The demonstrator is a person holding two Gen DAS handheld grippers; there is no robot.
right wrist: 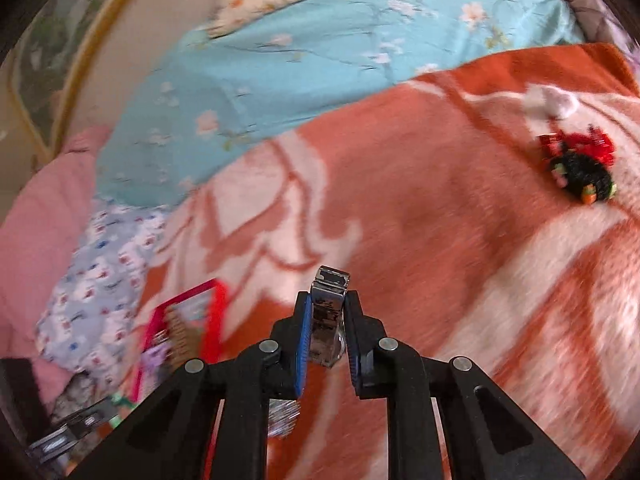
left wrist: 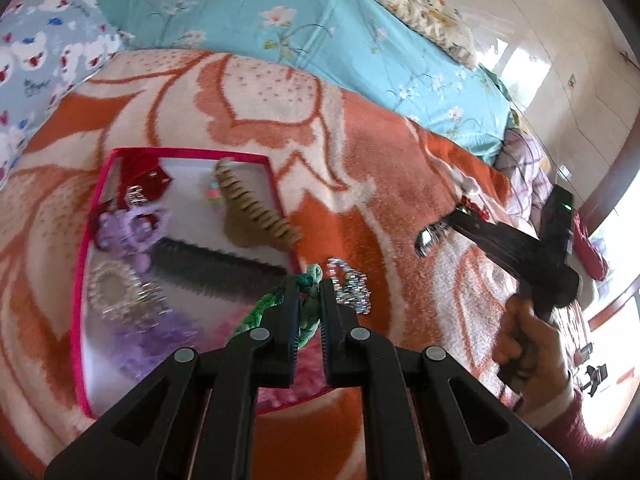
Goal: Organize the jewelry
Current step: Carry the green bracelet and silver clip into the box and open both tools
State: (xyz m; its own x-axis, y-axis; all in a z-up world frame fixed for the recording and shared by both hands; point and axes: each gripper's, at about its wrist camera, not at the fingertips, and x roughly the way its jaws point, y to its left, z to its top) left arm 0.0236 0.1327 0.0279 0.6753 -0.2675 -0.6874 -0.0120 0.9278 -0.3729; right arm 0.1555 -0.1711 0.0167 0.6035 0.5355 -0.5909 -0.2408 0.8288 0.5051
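Note:
My left gripper (left wrist: 310, 286) is shut on a green braided cord (left wrist: 259, 311), held over the right edge of a pink-rimmed box (left wrist: 80, 280). Inside the box lie a dark comb (left wrist: 216, 268), a tan hair comb (left wrist: 256, 208), purple pieces (left wrist: 128, 228) and a pearl bracelet (left wrist: 112, 288). A sparkly silver piece (left wrist: 350, 286) lies on the blanket just right of the box. My right gripper (right wrist: 328, 298) is shut on a silver metal watch band (right wrist: 326, 320), lifted above the blanket; in the left wrist view this right gripper (left wrist: 430, 238) is at the right, in a person's hand (left wrist: 528, 340).
An orange and white blanket (right wrist: 440, 220) covers the bed. On it at the far right lie a red and black hair accessory (right wrist: 576, 164) and a white pompom (right wrist: 554, 102). A turquoise floral quilt (left wrist: 320, 28) and pillows lie behind. The box (right wrist: 180, 320) is at the lower left in the right wrist view.

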